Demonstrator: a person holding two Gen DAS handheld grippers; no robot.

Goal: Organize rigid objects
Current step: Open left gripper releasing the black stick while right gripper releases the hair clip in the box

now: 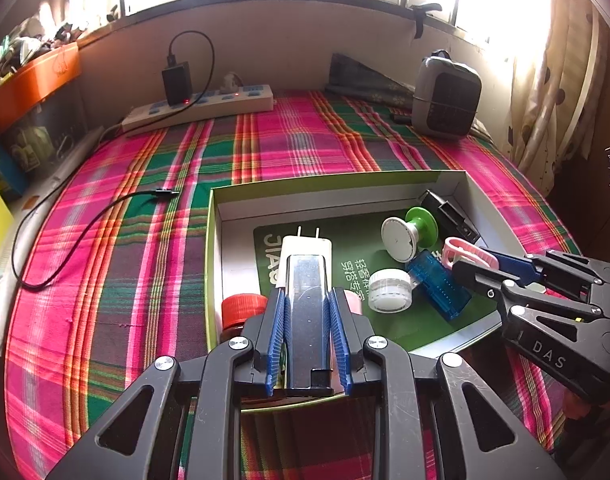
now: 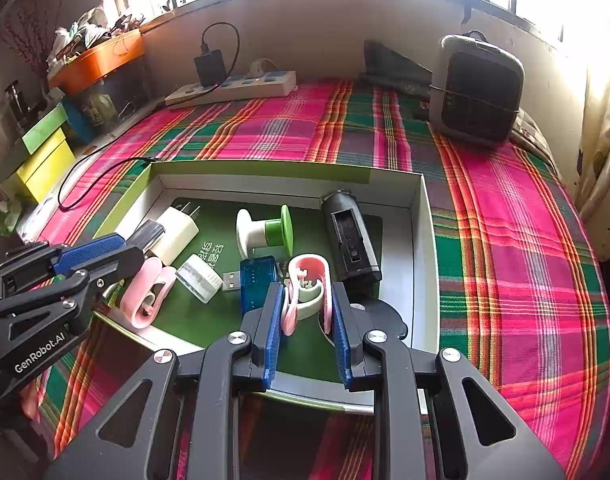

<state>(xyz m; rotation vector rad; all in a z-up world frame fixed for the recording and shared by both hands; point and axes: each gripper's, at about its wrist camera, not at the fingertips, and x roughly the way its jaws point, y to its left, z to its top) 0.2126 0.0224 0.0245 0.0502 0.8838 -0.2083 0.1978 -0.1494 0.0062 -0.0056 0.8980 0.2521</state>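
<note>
Over the box (image 2: 421, 216), both grippers hang with a load each. The left gripper (image 1: 307, 304) is clamped on a dark bar (image 1: 307, 312), whose long axis runs straight out along the fingers, its far end over the white charger (image 1: 305, 246) at the box's left side. The right gripper (image 2: 305, 304) has its jaws around a pink clip (image 2: 311, 284); the pads look to be touching the clip's sides, so it is probably gripped, low over the box's near right part.

Around the clip, inside the box: a blue USB stick (image 2: 257, 280) just to its left, a black cartridge (image 2: 351, 240) just to its right, a green-and-white spool (image 2: 265, 230) beyond. A second pink clip (image 2: 149, 294), a small white jar (image 2: 199, 278) and a red-capped bottle (image 1: 243, 312) lie toward the box's left.

Lowering the bar likely means missing the charger and bottle beneath it. Outside the box, well apart, sit a power strip (image 1: 201, 108) and a small heater (image 2: 477, 88).
</note>
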